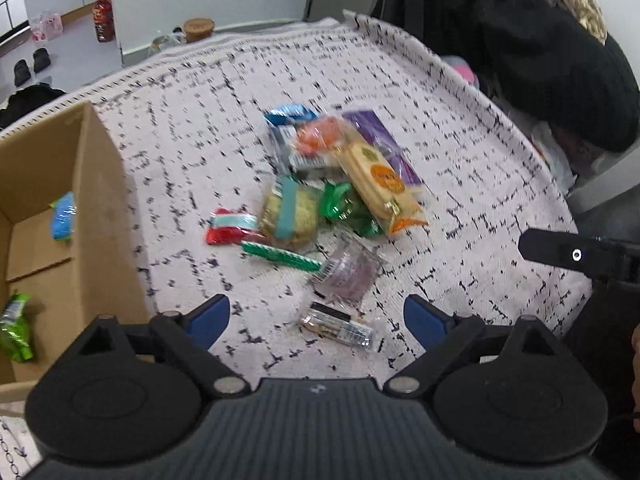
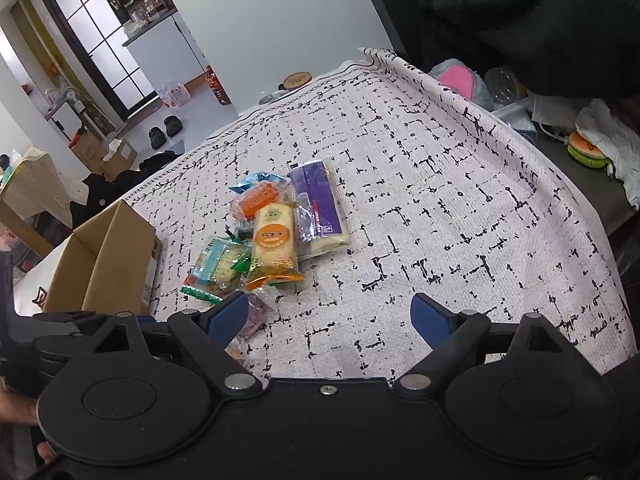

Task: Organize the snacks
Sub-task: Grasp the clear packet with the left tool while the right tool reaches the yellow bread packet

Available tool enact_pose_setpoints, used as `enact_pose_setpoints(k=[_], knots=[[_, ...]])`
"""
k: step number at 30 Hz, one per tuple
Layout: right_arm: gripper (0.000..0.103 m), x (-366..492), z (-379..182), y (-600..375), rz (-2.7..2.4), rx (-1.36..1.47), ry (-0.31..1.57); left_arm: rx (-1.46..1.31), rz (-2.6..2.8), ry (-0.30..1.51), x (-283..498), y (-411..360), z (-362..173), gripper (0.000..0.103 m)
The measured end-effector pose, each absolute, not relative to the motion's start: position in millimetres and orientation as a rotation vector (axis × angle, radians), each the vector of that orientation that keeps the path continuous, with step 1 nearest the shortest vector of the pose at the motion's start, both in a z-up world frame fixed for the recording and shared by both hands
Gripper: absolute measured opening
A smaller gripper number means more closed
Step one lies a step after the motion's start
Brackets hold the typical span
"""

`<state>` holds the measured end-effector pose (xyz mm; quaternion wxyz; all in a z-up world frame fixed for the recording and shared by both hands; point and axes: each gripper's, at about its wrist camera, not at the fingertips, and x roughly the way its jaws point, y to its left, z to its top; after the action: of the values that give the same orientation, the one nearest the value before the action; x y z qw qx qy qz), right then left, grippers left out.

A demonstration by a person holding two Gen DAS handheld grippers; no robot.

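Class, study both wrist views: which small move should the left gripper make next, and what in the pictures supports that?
Probably lower the open left gripper onto the small clear-wrapped snack lying between its fingers and close. It is empty, that snack lies nearest, apart from the pile, and the cardboard box already holding two packets sits just left.

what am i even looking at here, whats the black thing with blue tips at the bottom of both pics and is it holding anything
Each picture comes from a fisheye camera mounted on a handheld gripper; a person carries one in each hand. The black shape is the gripper's body, and the blue tips are its two fingers. One picture looks along the left gripper, the other along the right gripper. Both are open and hold nothing. Ahead, on a white tablecloth with black marks, lies a pile of wrapped snacks. To the left stands an open cardboard box with a blue packet and a green packet already inside.
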<state>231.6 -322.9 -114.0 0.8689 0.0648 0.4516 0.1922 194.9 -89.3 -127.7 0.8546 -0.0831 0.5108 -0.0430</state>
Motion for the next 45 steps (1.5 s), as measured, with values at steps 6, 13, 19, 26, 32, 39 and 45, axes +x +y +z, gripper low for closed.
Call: enact_pose_setpoints(k=[6, 13, 19, 26, 32, 39, 45], knots=[[0.088, 237, -125, -327, 0.407, 0.154, 0.971, -0.164, -0.085, 1.132, 207, -101, -147, 0.092], [0.088, 243, -136, -323, 0.418, 0.165, 0.985, -0.099, -0.096, 1.171, 213, -114, -166, 0.084], [0.088, 251, -140, -312, 0.446, 0.187, 0.958, -0.083, -0.084, 1.171, 213, -110, -174, 0.055], [0.088, 261, -148, -299, 0.465, 0.215, 0.938, -0.092, -0.011, 1.157, 212, -91, -166, 0.048], [0.088, 271, -150, -291, 0.461, 0.229, 0.927, -0.106, 0.039, 1.102, 212, -75, -152, 0.048], [0.088, 278, -153, -272, 0.481, 0.217, 0.914, -0.136, 0.078, 1.051, 215, -62, -138, 0.048], [0.088, 282, -158, -258, 0.476, 0.196, 0.920, -0.156, 0.091, 1.015, 216, -57, -131, 0.048]])
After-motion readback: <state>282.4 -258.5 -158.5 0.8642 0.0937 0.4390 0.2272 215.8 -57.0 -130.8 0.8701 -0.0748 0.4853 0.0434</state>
